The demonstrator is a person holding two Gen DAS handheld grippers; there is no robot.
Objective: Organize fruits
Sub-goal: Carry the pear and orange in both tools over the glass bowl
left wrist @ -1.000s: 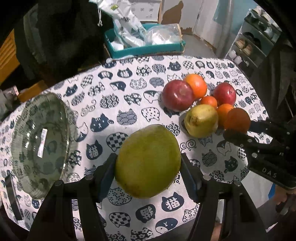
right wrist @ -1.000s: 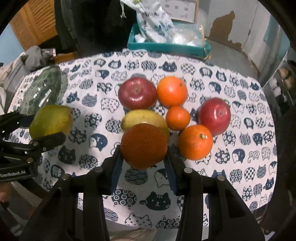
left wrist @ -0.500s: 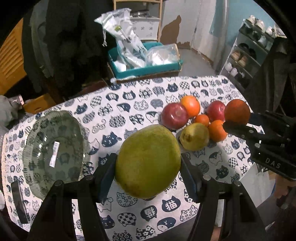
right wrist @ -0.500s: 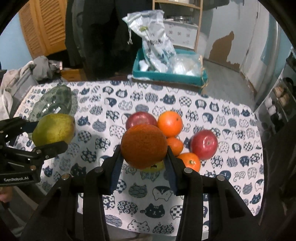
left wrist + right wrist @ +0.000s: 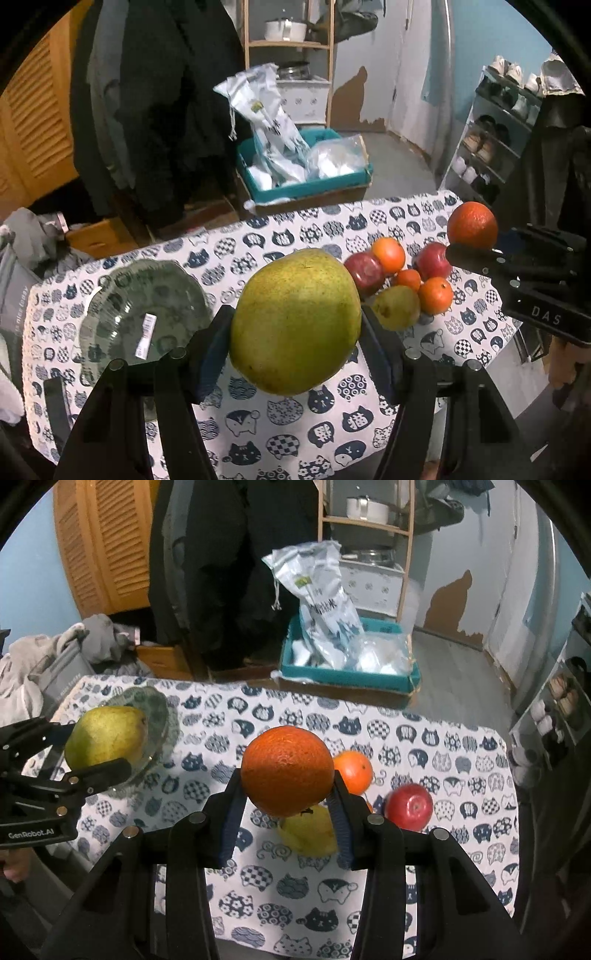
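My left gripper [image 5: 295, 328] is shut on a large green pear [image 5: 295, 321], held in the air above the table; the same pear [image 5: 105, 736] shows at the left of the right wrist view. My right gripper [image 5: 288, 805] is shut on a dark orange [image 5: 288, 770], also lifted; that orange [image 5: 472, 225] appears at the right of the left wrist view. On the cat-print tablecloth [image 5: 258, 421] lies a cluster of fruit: two red apples [image 5: 364, 268], several oranges [image 5: 436, 295] and a yellow pear [image 5: 396, 307]. A glass bowl [image 5: 122, 306] stands at the table's left.
Behind the table a teal box [image 5: 347, 674] with plastic bags sits on the floor. Dark coats hang at the back, a wooden shelf stands beside them, and a shoe rack [image 5: 491, 147] is at the right. Grey clothes [image 5: 48, 657] lie at the left.
Both grippers have risen with their fruit and tilted up, so the table now looks smaller and farther below and more of the room shows. The fruit on the cloth has not moved.
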